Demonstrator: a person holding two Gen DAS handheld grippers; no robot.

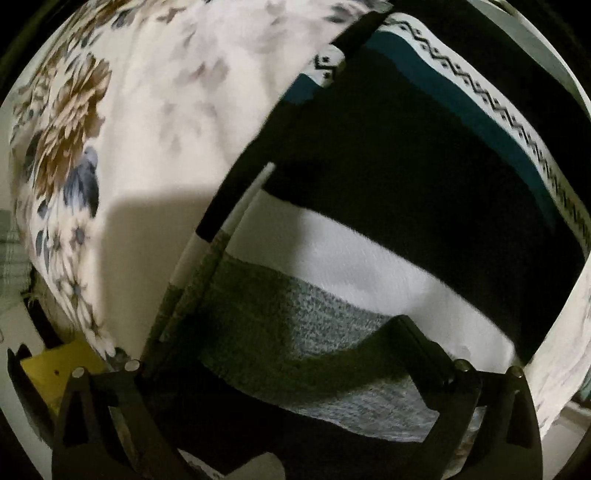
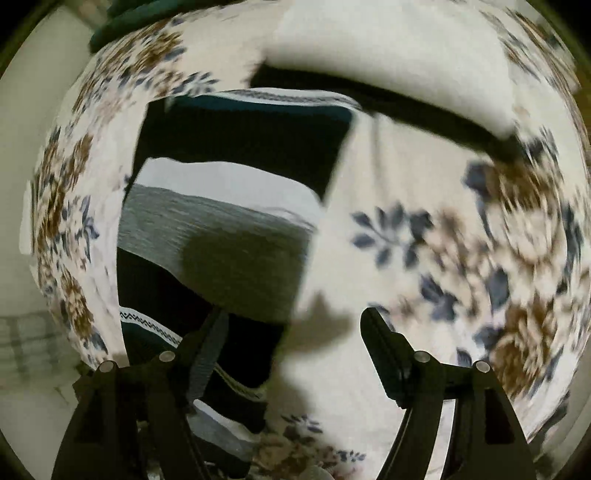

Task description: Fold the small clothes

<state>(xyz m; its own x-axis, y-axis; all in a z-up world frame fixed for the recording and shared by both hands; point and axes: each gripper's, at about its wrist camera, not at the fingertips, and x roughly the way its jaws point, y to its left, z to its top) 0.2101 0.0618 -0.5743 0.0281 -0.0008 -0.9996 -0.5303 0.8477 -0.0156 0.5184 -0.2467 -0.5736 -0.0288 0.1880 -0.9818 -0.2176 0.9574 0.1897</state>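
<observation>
A striped knit garment (image 1: 388, 206) with black, white, grey and teal bands and a zigzag trim lies on a floral bedsheet (image 1: 155, 110). My left gripper (image 1: 295, 354) is open, its fingers (image 1: 417, 343) spread just above the grey band, touching nothing that I can see. In the right wrist view the same garment (image 2: 229, 192) lies folded at the left. My right gripper (image 2: 291, 332) is open over the garment's right edge; its left finger (image 2: 207, 343) is over the cloth and its right finger (image 2: 384, 350) over the sheet.
The floral sheet (image 2: 461, 240) covers the bed around the garment. A white pillow (image 2: 388, 55) lies at the far side. A yellow object (image 1: 55, 369) sits off the bed's edge at lower left. A dark green cloth (image 2: 122, 18) lies at the top left.
</observation>
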